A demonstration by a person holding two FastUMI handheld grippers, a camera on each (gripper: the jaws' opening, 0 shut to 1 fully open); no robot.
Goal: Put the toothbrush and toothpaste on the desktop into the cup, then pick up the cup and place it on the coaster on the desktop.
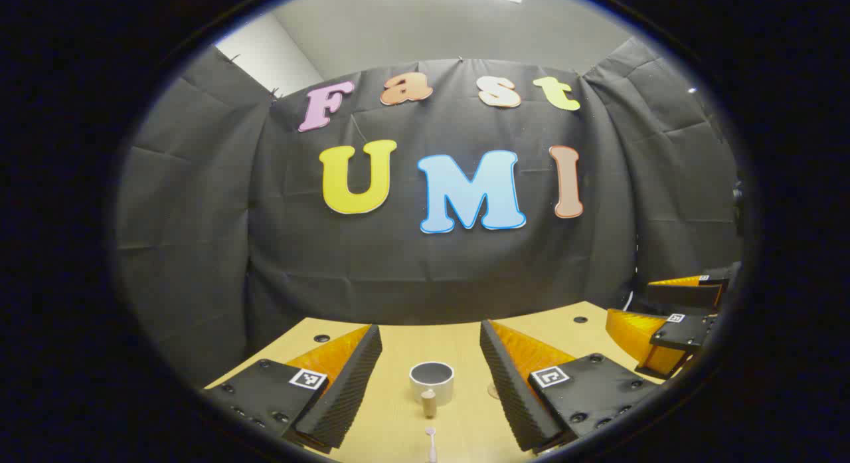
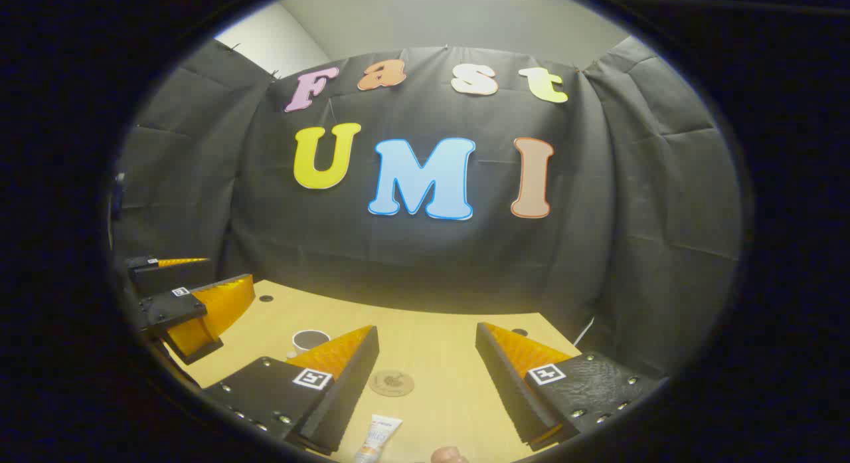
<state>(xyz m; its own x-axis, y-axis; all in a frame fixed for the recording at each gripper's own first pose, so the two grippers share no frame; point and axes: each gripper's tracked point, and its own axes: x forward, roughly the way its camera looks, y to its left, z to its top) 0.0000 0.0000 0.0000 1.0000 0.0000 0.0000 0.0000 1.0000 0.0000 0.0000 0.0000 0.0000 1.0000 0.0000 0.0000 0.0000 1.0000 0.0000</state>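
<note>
A pale cup (image 1: 431, 382) stands on the wooden desktop (image 1: 458, 347), straight ahead between the fingers of my left gripper (image 1: 430, 330), which is open and holds nothing. Nearer to me lies the toothbrush (image 1: 430, 442), its small head pointing at the cup. In the right gripper view, the round coaster (image 2: 392, 383) lies ahead of my open, empty right gripper (image 2: 425, 330). The toothpaste tube (image 2: 377, 438) lies nearer, by the bottom edge. The cup (image 2: 310, 340) stands off to the left there, partly behind a finger.
A short tan cylinder (image 1: 428, 403) stands just in front of the cup; a brownish round thing (image 2: 448, 455) peeks in at the bottom. The right gripper (image 1: 631, 302) hovers at the desk's right side, the left gripper (image 2: 229, 270) at its left. Black cloth walls the desk's far edge.
</note>
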